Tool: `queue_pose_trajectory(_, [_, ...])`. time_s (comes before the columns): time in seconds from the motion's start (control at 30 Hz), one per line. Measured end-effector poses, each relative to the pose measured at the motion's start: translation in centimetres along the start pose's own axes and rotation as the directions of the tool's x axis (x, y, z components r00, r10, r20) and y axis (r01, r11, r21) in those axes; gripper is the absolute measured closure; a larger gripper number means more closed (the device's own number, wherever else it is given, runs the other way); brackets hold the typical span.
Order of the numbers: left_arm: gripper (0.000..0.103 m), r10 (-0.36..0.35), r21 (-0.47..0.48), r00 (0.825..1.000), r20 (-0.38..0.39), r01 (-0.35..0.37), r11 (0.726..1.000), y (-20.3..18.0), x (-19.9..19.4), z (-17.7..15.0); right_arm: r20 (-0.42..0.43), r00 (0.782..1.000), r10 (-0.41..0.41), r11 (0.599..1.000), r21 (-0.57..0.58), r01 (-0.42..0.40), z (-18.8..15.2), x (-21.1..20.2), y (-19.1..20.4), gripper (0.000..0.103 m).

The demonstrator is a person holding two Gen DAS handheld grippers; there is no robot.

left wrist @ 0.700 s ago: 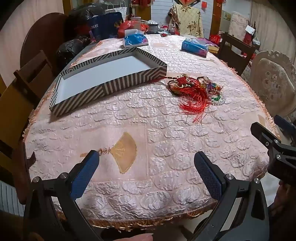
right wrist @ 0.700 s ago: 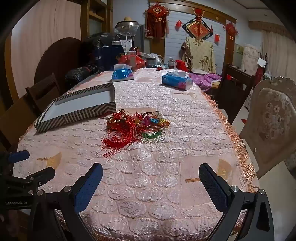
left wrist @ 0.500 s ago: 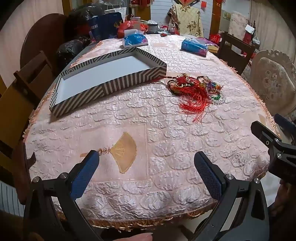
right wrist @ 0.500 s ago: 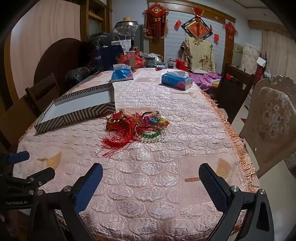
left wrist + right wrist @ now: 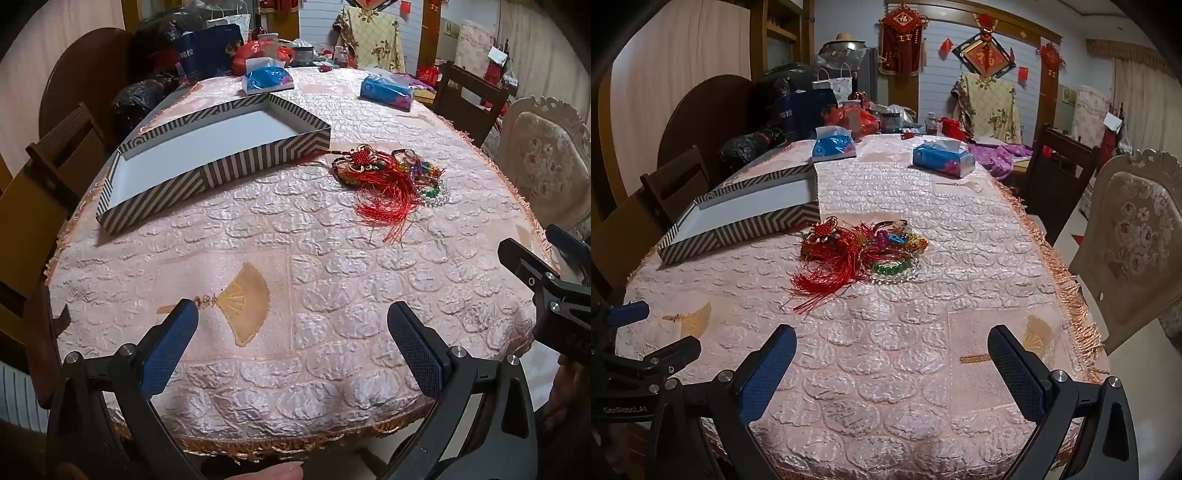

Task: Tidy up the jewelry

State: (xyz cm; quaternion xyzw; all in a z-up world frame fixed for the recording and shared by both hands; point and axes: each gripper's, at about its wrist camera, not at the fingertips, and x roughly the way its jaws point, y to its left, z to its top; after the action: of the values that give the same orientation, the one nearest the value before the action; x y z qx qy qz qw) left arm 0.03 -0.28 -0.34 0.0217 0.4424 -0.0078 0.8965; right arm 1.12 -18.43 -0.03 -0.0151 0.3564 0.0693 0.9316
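Left wrist: jewelry pile [image 5: 391,184] beside striped box [image 5: 266,157] edge, bare cloth nearer.

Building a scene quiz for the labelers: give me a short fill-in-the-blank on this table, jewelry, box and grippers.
1. The striped box holds ____.
2. The jewelry pile lies on the ____, outside the box.
3. The tassel in the pile is ____.
4. The left gripper and right gripper are both ____.

Missing: nothing; tablecloth; red; open
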Motion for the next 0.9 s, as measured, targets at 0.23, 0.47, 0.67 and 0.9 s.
queue_pose_trajectory(0.23, [0.000, 0.005, -0.001, 1.000, -0.004, -0.005, 1.000, -0.11, 0.31, 0.00, 0.000, 1.000, 0.002, 1.000, -0.001, -0.002, 0.09, 0.16, -0.02, 0.000])
queue_pose_trajectory(0.47, [0.000, 0.005, -0.003, 1.000, -0.007, -0.005, 1.000, 0.08, 0.52, -0.11, -0.003, 1.000, 0.002, 1.000, -0.002, -0.002, 0.11, 0.11, 0.02, 0.000])
queue_pose_trajectory(0.67, [0.000, 0.011, 0.004, 1.000, 0.007, -0.011, 1.000, 0.06, 0.37, -0.27, -0.009, 1.000, 0.002, 1.000, 0.000, -0.002, 0.03, 0.38, 0.15, 0.000])
queue_pose_trajectory(0.9, [0.000, 0.002, 0.005, 1.000, 0.014, -0.002, 1.000, 0.05, 0.42, -0.31, -0.017, 1.000, -0.002, 1.000, -0.015, 0.002, -0.14, 0.52, 0.43, 0.000])
